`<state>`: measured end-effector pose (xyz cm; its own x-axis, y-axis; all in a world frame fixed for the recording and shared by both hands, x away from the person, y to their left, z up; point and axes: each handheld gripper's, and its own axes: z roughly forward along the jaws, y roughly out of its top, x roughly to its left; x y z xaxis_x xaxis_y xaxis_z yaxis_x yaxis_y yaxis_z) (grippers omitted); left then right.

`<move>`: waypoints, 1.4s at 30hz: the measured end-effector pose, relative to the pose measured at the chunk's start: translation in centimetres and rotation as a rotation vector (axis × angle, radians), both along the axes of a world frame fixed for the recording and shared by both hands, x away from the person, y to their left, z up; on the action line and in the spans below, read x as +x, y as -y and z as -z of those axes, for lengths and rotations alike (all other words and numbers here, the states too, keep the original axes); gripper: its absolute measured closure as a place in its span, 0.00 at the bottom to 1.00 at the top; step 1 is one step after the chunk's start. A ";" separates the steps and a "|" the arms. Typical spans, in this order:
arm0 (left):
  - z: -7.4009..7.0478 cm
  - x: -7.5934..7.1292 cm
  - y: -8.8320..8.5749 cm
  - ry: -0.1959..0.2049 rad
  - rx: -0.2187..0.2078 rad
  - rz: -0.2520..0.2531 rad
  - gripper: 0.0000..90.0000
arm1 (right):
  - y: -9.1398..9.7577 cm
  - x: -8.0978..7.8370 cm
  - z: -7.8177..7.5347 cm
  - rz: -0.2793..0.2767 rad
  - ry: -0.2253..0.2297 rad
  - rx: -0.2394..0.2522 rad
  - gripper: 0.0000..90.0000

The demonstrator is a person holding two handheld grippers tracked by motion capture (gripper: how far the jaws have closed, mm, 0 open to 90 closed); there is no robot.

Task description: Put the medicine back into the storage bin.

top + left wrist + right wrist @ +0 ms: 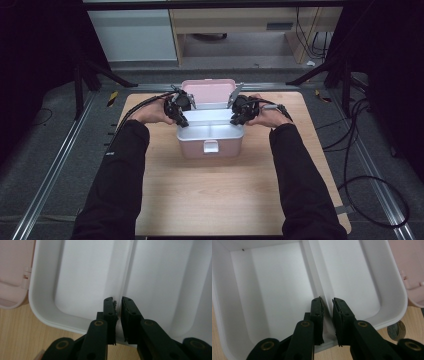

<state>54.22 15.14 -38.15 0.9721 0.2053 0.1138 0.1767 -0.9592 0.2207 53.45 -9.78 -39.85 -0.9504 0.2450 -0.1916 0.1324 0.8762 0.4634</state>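
Across the far middle of the table [220,200], I am working a pink box [210,145] with its lid [207,92] thrown back toward the far edge, and a white tray [210,120] sitting in the box mouth. What matters for the coming move is the tray's divider [125,270]: it is running left to right across the tray, along the line joining my two hands, so each gripper is meeting one end of the same ridge. I am bringing the left gripper [176,111] in over the tray's left rim and the right gripper [239,112] in over the right rim, so neither hand is nearer than the other. In the left gripper view its jaws are straddling the divider, one either side, narrowed almost to its thickness; the pads look to be touching it, though I am not certain they are biting. In the right gripper view the divider [317,277] is likewise passing between the jaws, which are drawn close around it with a sliver of white showing. Both forearms are coming in low and symmetric, wrists tipped inward and down. A tape roll [396,330] is lying on the wood just beside the tray's corner. My judgement: the tray is ready for a level two-handed lift once both pinches are firm.
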 end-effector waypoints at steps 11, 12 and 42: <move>-0.4 0.6 -0.2 -0.030 -0.008 0.028 0.93 | 0.1 0.2 -0.4 -0.001 -0.036 0.001 0.91; -0.4 0.6 -0.2 -0.027 -0.006 0.030 0.93 | 0.2 0.1 -0.6 -0.002 -0.047 0.006 0.92; -6.3 -10.2 2.3 0.021 0.070 0.148 0.98 | 1.4 -10.1 -6.0 -0.077 -0.049 -0.034 0.96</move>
<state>43.98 12.87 -31.85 0.9883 0.0509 0.1438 0.0283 -0.9875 0.1550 43.30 -11.15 -33.87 -0.9746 0.1655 -0.1510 0.0865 0.8997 0.4279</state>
